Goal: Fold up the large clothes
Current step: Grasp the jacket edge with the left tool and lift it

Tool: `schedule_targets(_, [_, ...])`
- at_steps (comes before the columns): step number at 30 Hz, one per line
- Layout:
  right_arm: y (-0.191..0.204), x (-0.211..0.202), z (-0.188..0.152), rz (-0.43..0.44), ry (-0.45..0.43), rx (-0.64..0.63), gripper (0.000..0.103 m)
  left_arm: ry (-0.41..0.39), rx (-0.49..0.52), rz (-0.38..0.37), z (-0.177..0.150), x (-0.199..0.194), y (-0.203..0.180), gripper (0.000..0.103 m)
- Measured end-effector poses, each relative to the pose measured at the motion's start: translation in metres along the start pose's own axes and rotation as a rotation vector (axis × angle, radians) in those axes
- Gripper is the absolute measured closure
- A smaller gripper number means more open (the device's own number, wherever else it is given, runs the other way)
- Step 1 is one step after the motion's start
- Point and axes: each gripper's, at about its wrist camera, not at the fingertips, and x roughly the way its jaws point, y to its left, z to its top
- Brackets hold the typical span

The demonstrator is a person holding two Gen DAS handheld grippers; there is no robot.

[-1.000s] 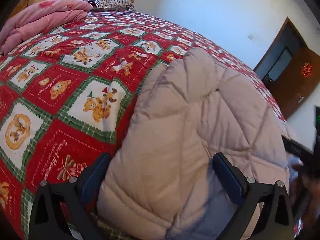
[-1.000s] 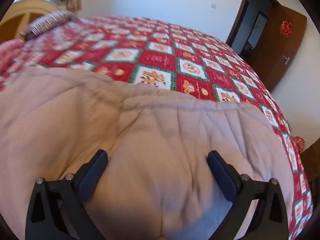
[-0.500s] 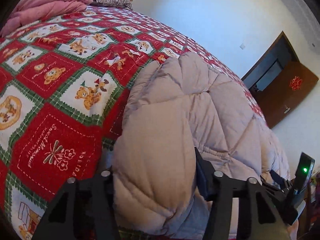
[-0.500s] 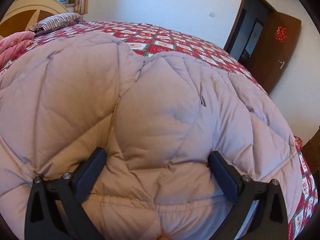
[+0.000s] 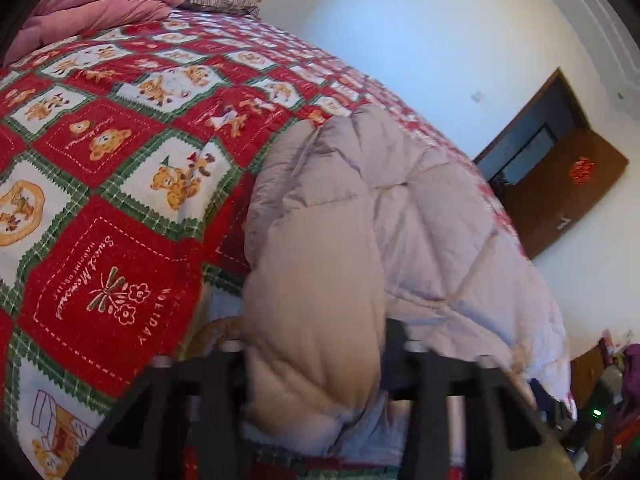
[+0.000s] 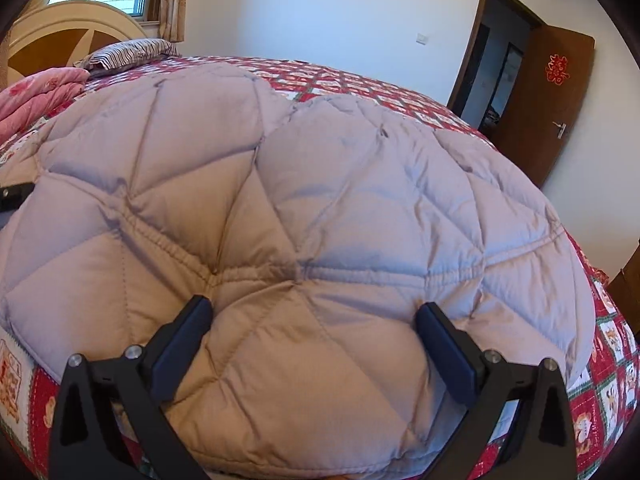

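Observation:
A puffy quilted beige-grey jacket [image 6: 320, 184] lies spread on the red Christmas bedspread [image 5: 100, 264]. In the left wrist view its near left edge bunches into a thick fold [image 5: 316, 312]. My left gripper [image 5: 314, 356] is closing on that fold, and both black fingers press into its sides. In the right wrist view my right gripper [image 6: 316, 344] stands open, low over the jacket's near hem. Its blue pads [image 6: 444, 352] rest against the padding on either side without pinching it.
A folded pink quilt [image 6: 36, 88] and a striped pillow [image 6: 128, 54] lie at the head of the bed by the wooden headboard [image 6: 60, 36]. A brown door [image 6: 556, 96] stands ajar at the right wall. Clutter [image 5: 608, 408] sits beyond the bed's near right corner.
The left jaws have drawn together from wide apart onto the jacket's edge fold. The right gripper has moved across the jacket and dropped lower toward its near hem, jaws still wide.

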Motion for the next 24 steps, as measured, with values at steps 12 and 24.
schedule_targets(12, [0.016, -0.009, -0.005, -0.028, 0.011, -0.005, 0.0, -0.095, 0.024, -0.071, -0.001, -0.079, 0.011, 0.085])
schedule_targets(24, [0.098, -0.033, -0.009, 0.103, -0.063, -0.1, 0.0, -0.263, 0.104, 0.028, 0.036, -0.148, 0.006, 0.085])
